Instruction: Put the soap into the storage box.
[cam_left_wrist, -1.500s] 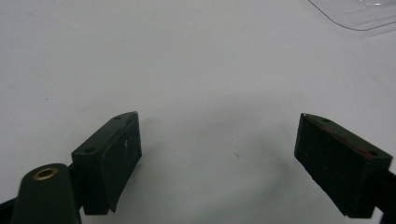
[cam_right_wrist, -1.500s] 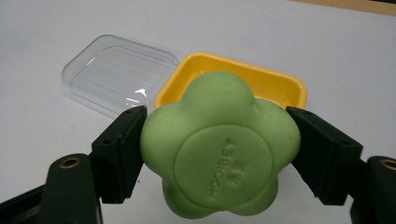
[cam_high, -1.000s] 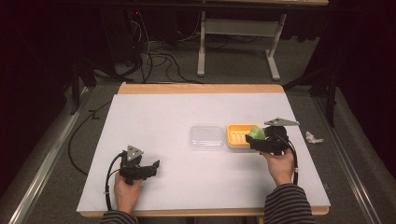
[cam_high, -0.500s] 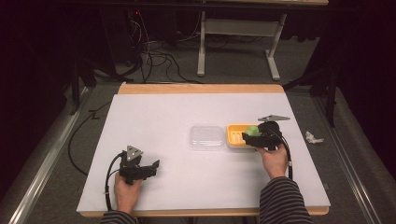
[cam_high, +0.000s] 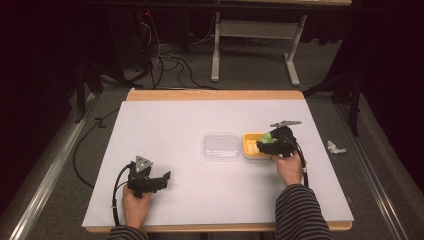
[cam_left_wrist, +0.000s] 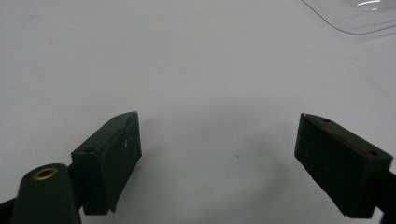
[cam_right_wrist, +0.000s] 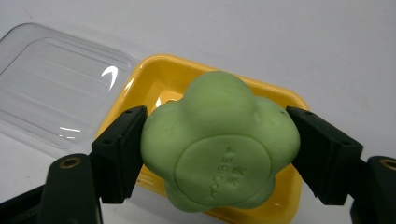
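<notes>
A lumpy green ball (cam_right_wrist: 219, 144) is clamped between the two black jaws of the right gripper (cam_high: 275, 142), one jaw pressed against each side of it. Raised lettering is seen on the flattened face of the ball that is turned toward the gripper's camera. The ball is held over the near edge of a shallow yellow tray (cam_right_wrist: 154, 84), and whether it touches the tray cannot be told from the pictures. In the high view, the ball (cam_high: 268, 137) is seen at the tip of the gripper, above the right part of the yellow tray (cam_high: 250, 145).

Just beside the tray, on its left in the high view, a clear plastic lid (cam_high: 220, 147) is laid flat on the white counter (cam_high: 200, 125); in the right gripper view, the lid (cam_right_wrist: 56, 88) is seen touching or nearly touching the tray's edge.

The left gripper (cam_high: 159, 181) is held well apart from the tray, low near the counter's front left part, with its jaws spread wide and nothing between them. In the left gripper view, bare white counter (cam_left_wrist: 196, 70) is seen between the jaws, and a corner of the clear lid (cam_left_wrist: 359, 16) is caught at the upper right.

Off the counter, well to the right of the tray, a small crumpled white scrap (cam_high: 335, 147) is seen on the floor.
</notes>
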